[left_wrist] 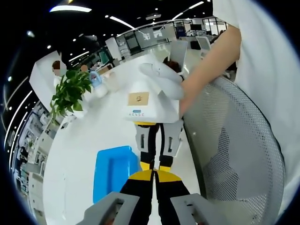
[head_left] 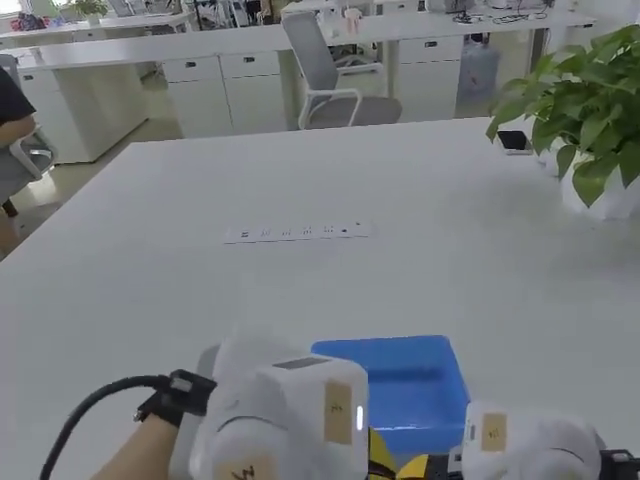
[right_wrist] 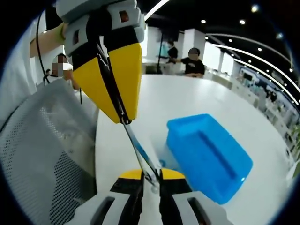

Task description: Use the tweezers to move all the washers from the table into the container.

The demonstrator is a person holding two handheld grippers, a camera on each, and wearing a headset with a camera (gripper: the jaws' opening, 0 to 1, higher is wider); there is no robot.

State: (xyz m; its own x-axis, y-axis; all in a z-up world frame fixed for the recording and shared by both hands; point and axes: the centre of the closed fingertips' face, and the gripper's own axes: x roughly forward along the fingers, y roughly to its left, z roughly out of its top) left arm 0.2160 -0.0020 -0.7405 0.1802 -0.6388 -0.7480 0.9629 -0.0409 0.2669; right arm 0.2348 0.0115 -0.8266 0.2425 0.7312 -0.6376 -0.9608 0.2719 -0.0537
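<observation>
Tweezers [right_wrist: 138, 151] bridge the gap between my two claws, low over the white table [head_left: 420, 220] and just beside the blue container [head_left: 400, 380]. Left claw [right_wrist: 123, 119] hangs in from the top of the right gripper view, yellow jaws pressed together on one end of them. That's a firm hold. Right claw [right_wrist: 151, 178] is at the other end with its jaws narrow and the thin metal running down between them. The fisheye smears that spot, so I can't tell whether it's biting or only cradling. In the left gripper view the two claws meet nose to nose, with the container off to one side and a mesh chair back [left_wrist: 234, 154] close on the other.

Handling, as I judge it: the tweezers are light, springy, slick metal, and a broad flat jaw will roll them if it takes them near the points. I want the grip across both arms about mid-length, so that squeezing my jaws closes the points and easing off opens them. Washers will be thin, flat and tiny, and they'll hug the table. I'd pinch one by the rim or through the hole, and gently, or it flicks away. With the container this near, the carry looks short.
</observation>
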